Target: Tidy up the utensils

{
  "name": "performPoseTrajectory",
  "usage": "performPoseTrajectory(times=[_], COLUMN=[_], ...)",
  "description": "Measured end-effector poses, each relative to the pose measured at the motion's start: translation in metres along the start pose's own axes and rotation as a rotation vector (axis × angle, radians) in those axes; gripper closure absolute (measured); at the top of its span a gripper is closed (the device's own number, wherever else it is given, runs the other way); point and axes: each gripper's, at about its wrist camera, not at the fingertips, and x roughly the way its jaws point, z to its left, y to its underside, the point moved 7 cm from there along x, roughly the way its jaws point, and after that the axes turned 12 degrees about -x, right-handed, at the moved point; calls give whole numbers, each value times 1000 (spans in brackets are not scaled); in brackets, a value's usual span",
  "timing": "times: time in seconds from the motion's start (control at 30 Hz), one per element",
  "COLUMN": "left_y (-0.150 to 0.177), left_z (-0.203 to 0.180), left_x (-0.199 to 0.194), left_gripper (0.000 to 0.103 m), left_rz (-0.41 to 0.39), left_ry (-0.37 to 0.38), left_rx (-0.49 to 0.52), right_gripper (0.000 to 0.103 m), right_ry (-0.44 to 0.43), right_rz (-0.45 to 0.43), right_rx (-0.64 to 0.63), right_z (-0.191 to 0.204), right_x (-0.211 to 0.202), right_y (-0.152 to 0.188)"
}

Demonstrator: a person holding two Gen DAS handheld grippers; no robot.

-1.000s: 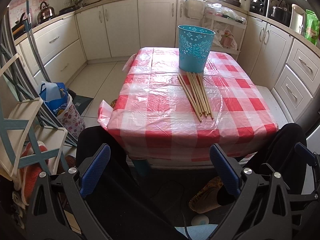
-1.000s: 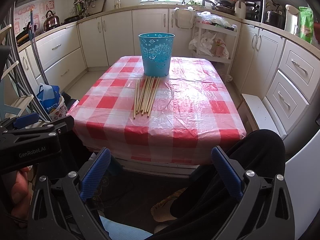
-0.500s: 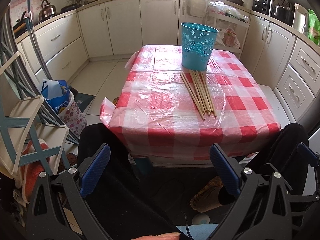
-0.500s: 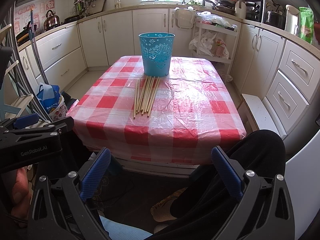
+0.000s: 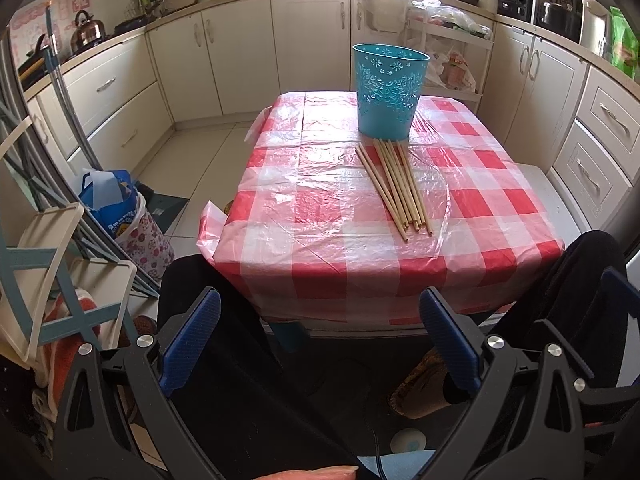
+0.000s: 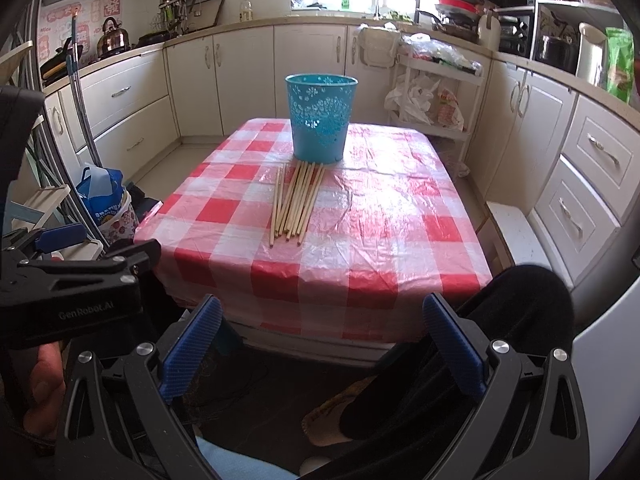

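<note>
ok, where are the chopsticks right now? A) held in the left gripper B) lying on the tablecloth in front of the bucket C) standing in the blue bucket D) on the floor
B: the chopsticks lie flat in a bundle on the checked tablecloth, just in front of the blue bucket; both grippers are open and empty.

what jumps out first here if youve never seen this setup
The red-checked table fills the middle of the kitchen, with a teal bin upright near its far end. A bundle of chopsticks lies flat just in front of the bin. In the foreground, both hand-held grippers, left and right, are open short of the table.
</note>
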Motion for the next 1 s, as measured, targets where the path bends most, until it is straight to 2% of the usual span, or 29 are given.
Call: performPoseTrajectory(times=[0.13,0.23,0.53,0.67,0.73,0.8,1.0], left_y=[-10,-18,-37,-52,-58,-64,-79], left_z=[1,0,5,13,15,15,13], left_x=[14,30,83,97,103,111,131], left_gripper=[7,7,7,7,7,8,8], left_rz=[-30,-38,23,0,-11,-8,0], left_ry=[-29,-42,-26,-33,-37,-28,-18], left_rx=[12,25,-17,-50,-56,-61,-65], right_gripper=[6,6,6,6,10,26,55], right_ry=[-50,-58,-43,-63,-66,-70,-123], right_rz=[-43,-25,-18,-16,-14,-9,42], right_rx=[-80,-132,-86,-58,-51,-56,-52], right_z=[5,6,-25,-34,-36,-35,-34], right_x=[17,40,98,126,139,151,196], right_y=[-10,-14,-40,-55,-63,-70,-80])
